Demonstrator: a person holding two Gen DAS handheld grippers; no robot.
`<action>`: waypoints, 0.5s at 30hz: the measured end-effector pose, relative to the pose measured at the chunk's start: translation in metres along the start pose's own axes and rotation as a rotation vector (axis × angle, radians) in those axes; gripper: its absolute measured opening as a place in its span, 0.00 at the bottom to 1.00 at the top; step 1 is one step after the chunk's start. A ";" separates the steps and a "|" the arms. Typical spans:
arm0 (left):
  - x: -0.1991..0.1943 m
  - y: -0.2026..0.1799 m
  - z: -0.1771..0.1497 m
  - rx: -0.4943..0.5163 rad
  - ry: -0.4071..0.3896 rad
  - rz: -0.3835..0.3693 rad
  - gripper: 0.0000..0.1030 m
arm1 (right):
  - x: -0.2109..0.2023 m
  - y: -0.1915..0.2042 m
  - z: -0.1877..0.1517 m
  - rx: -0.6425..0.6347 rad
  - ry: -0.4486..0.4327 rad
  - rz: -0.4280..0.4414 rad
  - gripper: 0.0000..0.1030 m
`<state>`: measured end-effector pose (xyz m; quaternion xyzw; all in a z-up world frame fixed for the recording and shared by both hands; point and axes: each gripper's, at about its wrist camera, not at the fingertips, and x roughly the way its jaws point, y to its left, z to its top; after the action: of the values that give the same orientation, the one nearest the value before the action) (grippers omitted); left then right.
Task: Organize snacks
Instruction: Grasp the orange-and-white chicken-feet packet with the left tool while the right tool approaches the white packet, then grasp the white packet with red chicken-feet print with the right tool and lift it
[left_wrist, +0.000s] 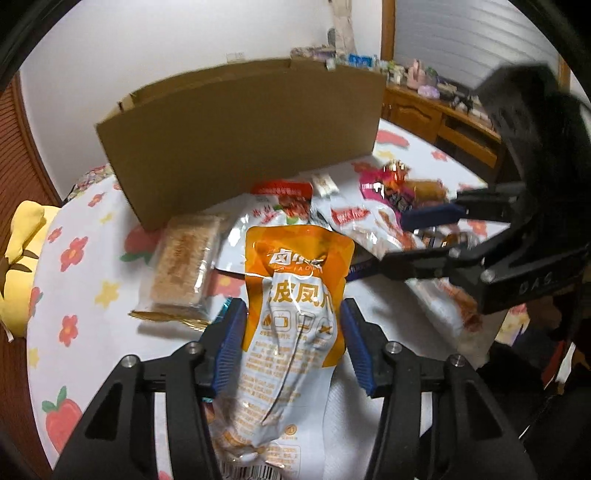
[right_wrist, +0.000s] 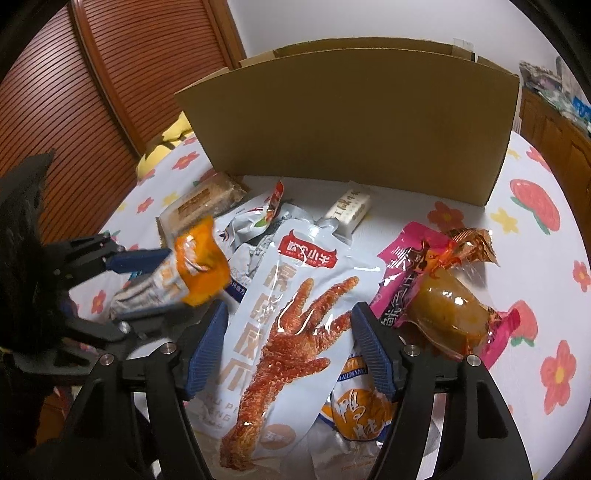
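My left gripper (left_wrist: 293, 325) is shut on an orange and white chicken-feet snack packet (left_wrist: 295, 310) and holds it above the table; the packet also shows in the right wrist view (right_wrist: 192, 269). My right gripper (right_wrist: 288, 332) is open, its blue pads either side of a white pouch printed with a red chicken foot (right_wrist: 291, 325) that lies on the table. The right gripper also shows in the left wrist view (left_wrist: 417, 236), over the snack pile. An open cardboard box (left_wrist: 243, 136) stands behind the snacks and also shows in the right wrist view (right_wrist: 354, 133).
Loose snacks lie on the flowered tablecloth (right_wrist: 535, 266): a clear-wrapped biscuit pack (left_wrist: 184, 266), a pink packet (right_wrist: 402, 273), a brown vacuum-packed item (right_wrist: 450, 306), a small white bar (right_wrist: 349, 210), an orange pouch (right_wrist: 358, 413). A yellow plush (left_wrist: 18, 258) lies at the left edge.
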<state>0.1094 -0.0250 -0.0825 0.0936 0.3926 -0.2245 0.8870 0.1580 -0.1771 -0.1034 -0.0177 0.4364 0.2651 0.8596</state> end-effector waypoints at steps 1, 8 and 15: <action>-0.004 0.002 0.000 -0.011 -0.015 -0.001 0.51 | -0.001 0.000 -0.001 -0.002 0.001 0.000 0.70; -0.023 0.015 0.001 -0.072 -0.081 0.002 0.51 | 0.001 0.004 -0.003 -0.021 0.017 -0.013 0.75; -0.032 0.017 0.008 -0.090 -0.124 0.002 0.51 | 0.014 0.012 0.002 -0.052 0.045 -0.039 0.77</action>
<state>0.1036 -0.0023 -0.0536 0.0399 0.3463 -0.2112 0.9132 0.1608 -0.1604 -0.1108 -0.0544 0.4481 0.2592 0.8538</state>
